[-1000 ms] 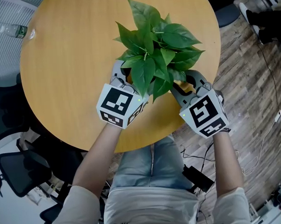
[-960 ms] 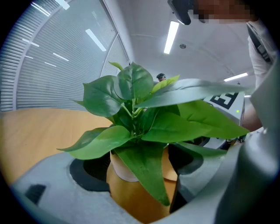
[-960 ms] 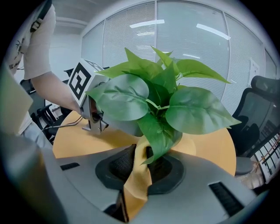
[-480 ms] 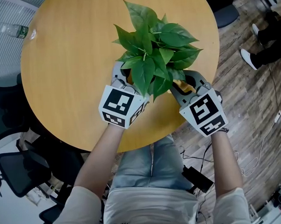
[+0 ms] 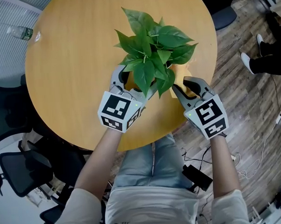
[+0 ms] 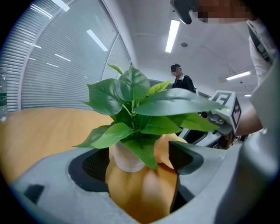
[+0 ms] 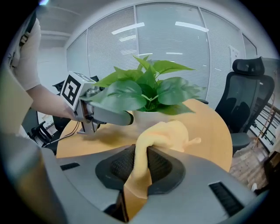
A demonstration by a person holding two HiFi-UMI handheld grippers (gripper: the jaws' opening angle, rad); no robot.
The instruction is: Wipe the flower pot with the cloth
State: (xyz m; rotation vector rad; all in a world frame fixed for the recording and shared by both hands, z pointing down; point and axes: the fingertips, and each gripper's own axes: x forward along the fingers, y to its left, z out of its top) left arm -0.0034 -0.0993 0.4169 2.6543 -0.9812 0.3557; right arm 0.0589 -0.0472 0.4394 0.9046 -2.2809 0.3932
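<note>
**A:** How are the arms set?

**B:** Both forearms rise from the bottom of the head view and meet mid-frame over the round wooden table point(image 5: 73, 65). The left gripper point(image 6: 140, 164) has its fingers spread, and the small white flower pot point(image 6: 124, 159) stands between them. The right gripper point(image 7: 140, 168) has its fingers clamped on a soft yellow cloth point(image 7: 166, 133), bunched right beside the pot.

**A:** Anything hidden?

**B:** From above, the green leafy plant point(image 5: 151, 48) covers nearly all of the pot and most of the fingertips.

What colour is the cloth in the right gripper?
Plain pale yellow; the cloth shows best in the right gripper view.
</note>
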